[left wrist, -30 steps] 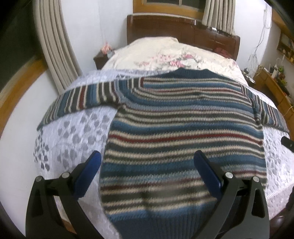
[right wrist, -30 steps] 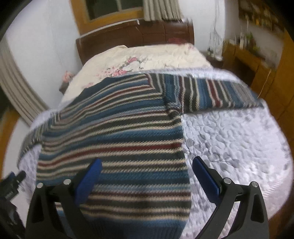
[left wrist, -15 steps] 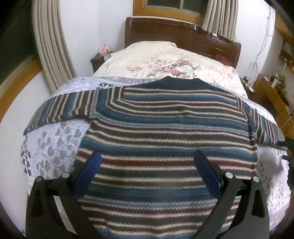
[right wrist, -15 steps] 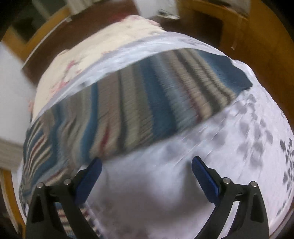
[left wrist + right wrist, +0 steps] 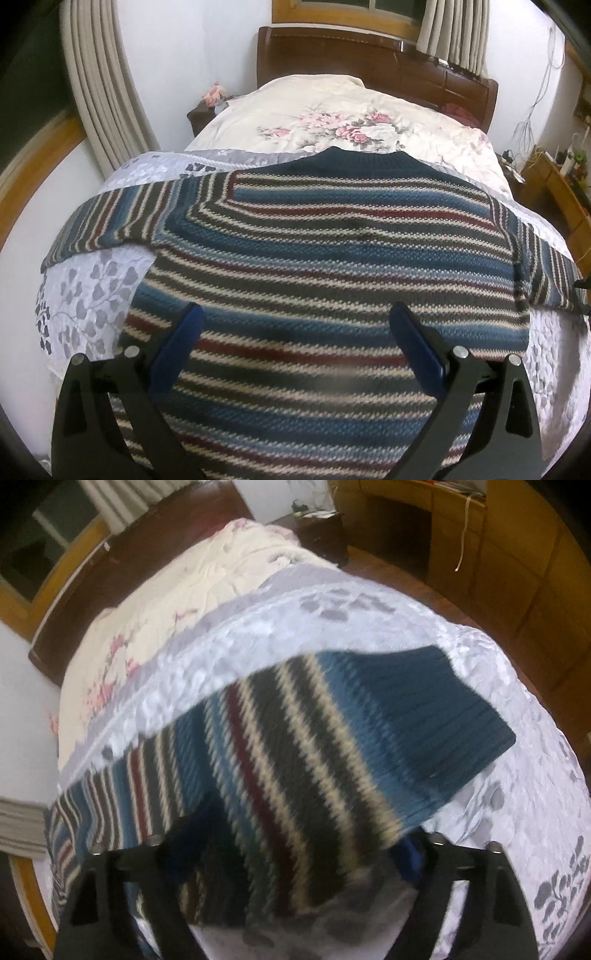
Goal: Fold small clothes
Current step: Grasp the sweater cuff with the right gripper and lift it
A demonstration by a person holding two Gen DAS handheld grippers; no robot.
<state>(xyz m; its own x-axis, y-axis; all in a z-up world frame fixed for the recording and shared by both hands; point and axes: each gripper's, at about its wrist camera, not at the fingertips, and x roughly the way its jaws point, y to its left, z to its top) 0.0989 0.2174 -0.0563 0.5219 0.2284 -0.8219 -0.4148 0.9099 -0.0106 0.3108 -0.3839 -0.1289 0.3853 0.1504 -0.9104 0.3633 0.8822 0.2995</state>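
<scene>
Left wrist view: the striped sweater [image 5: 332, 258] lies flat on a pale grey quilt [image 5: 88, 295] with a leaf print, spread across the foot of the bed [image 5: 332, 107]. Its dark blue collar points toward the wooden headboard [image 5: 369, 62], and one sleeve reaches out toward the left edge of the quilt. The left tool [image 5: 295, 332] hangs above the lower body of the sweater with its two blue-tipped fingers [image 5: 184, 328] spread wide, and nothing sits between them. Beyond the quilt lies a cream floral bedspread [image 5: 332, 125], with beige curtains [image 5: 103, 92] along the left wall and a wooden cabinet [image 5: 561, 192] at the right.

Right wrist view: this picture is blurred. The other sleeve [image 5: 314, 757] of the sweater stretches across the frame from lower left to upper right, ending in a dark blue ribbed cuff [image 5: 443, 709] that lies on the grey quilt. The right tool [image 5: 295, 845] is down at the sleeve, whose fabric runs through the gap between its fingers and covers most of the blue pads. The fingers stand far apart, one at each edge of the sleeve. Whether they touch the cloth cannot be told. Wooden furniture [image 5: 498, 535] and floor fill the upper right.
</scene>
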